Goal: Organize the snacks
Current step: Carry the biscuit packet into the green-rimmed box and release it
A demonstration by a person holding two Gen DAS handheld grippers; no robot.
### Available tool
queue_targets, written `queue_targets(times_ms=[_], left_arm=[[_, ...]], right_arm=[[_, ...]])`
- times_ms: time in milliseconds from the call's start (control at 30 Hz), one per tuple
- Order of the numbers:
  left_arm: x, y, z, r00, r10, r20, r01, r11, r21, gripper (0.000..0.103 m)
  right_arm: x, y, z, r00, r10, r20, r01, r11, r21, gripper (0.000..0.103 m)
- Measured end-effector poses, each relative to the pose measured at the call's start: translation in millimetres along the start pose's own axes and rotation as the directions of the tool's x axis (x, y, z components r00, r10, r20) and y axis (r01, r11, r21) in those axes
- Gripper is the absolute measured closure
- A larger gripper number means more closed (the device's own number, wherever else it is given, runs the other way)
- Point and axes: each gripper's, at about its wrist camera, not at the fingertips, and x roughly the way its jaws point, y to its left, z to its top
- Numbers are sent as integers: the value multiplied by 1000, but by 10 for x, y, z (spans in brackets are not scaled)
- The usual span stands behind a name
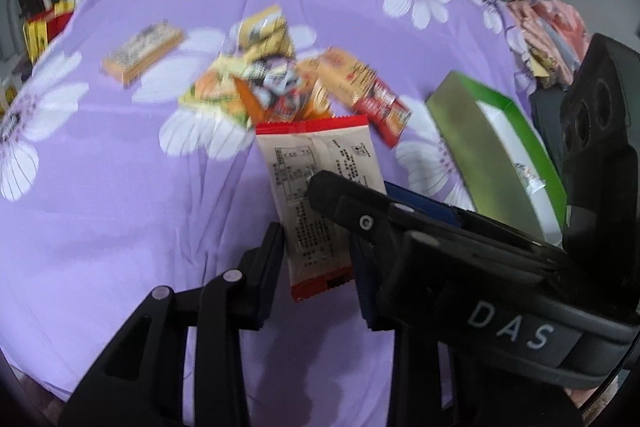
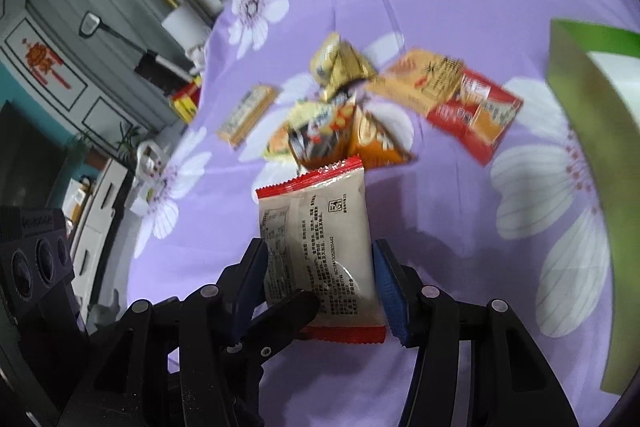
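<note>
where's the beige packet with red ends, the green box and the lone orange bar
beige packet (image 2: 316,247): right wrist view, on its printed back, above the tongs.
green box (image 1: 468,131): left wrist view, on its dull outer side wall.
orange bar (image 1: 142,53): left wrist view, on its top face, left of the pile.

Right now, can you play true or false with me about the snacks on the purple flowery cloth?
1. Both tools hold the same beige packet with red ends. True: the left tool and right tool both pinch it.
2. The snack pile sits inside the green box. False: it lies on the cloth, beside the box.
3. The cloth is plain blue. False: purple with white flowers.
4. One orange-edged bar lies apart from the pile. True.
</note>
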Motion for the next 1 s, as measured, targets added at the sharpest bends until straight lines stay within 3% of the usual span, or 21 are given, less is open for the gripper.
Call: queue_targets(times_ms=[300,633,1000], left_arm=[[-235,-148,31,990,3,140,-16,995,95,71],[-410,-317,95,978,-26,208,-4,990,138,71],[-591,-876,194,951,-86,296,8,966,257,71]], right_arm=[[-328,218,5,990,-36,138,46,996,-74,46],[-641,310,22,969,-64,239,91,990,-105,46],[-1174,89,86,930,-78,358,107,992,-61,46]])
